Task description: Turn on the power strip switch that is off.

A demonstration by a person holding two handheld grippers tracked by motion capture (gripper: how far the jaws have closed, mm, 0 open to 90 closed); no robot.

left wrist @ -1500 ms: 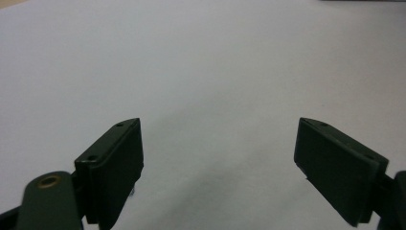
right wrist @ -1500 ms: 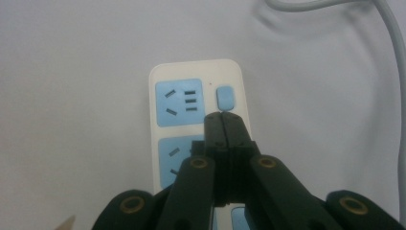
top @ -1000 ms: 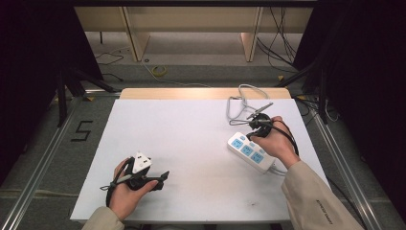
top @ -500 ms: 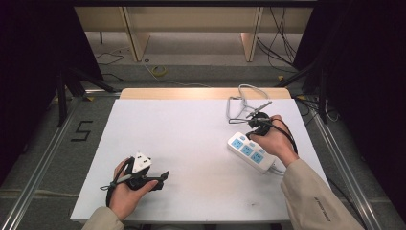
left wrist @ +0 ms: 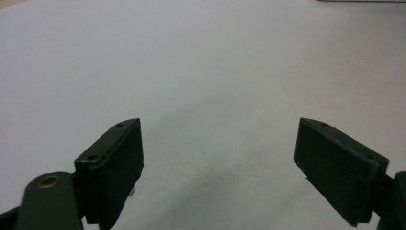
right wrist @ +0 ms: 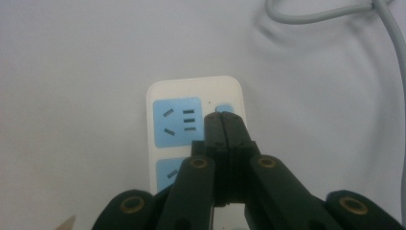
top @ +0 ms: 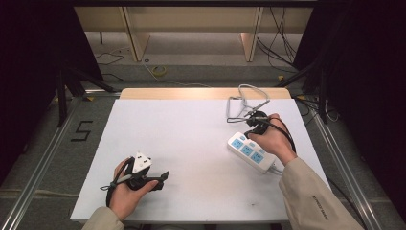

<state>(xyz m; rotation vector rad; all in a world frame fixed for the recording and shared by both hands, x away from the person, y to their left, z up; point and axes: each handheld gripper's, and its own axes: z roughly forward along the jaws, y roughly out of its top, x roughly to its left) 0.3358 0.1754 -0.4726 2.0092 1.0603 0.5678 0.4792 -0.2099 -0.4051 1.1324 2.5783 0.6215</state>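
Observation:
A white power strip (top: 252,153) with blue sockets lies on the right side of the white table (top: 191,134). In the right gripper view the strip (right wrist: 191,93) has a small blue button (right wrist: 226,107) at its end. My right gripper (top: 249,135) (right wrist: 223,120) is shut, with its tips on that button and nothing between the jaws. Whether it presses I cannot tell. My left gripper (top: 160,178) (left wrist: 220,158) rests near the front left edge. It is open, with bare table between its wide-apart pads (left wrist: 119,160).
The strip's grey cable (top: 245,95) (right wrist: 335,14) loops at the table's back right. The floor to the left carries a taped mark (top: 82,130). Metal rails run along both sides of the table, and shelving legs stand beyond it.

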